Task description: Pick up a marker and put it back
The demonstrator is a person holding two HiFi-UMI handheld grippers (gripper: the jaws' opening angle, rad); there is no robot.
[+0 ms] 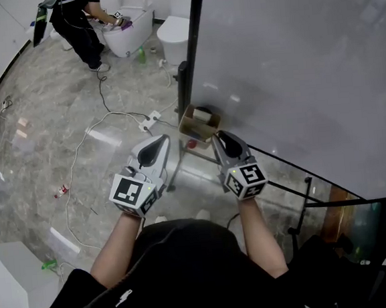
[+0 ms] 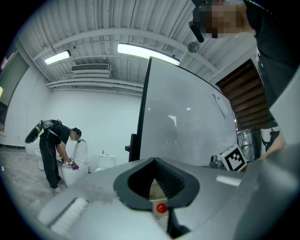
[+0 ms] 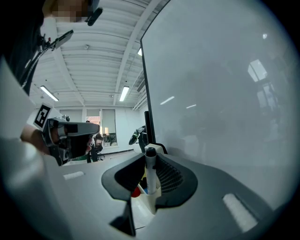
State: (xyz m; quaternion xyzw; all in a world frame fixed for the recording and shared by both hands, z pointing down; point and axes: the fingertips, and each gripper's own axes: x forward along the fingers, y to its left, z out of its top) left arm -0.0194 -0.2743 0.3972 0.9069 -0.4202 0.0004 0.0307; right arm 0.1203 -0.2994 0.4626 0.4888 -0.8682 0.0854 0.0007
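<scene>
A white marker with a black cap stands upright between the jaws of my right gripper, whose pads are shut on its barrel. Below it is a small box with red and blue caps inside. In the head view that cardboard box hangs on the whiteboard stand, and my right gripper points at it from just right of it. To the box's left, my left gripper points at its near side. In the left gripper view the left gripper has its jaws narrowly parted with nothing between them.
A large whiteboard fills the right side, with its black post just behind the box. Cables and a power strip lie on the tiled floor. Far off, a person bends over a toilet, and another toilet stands beside it.
</scene>
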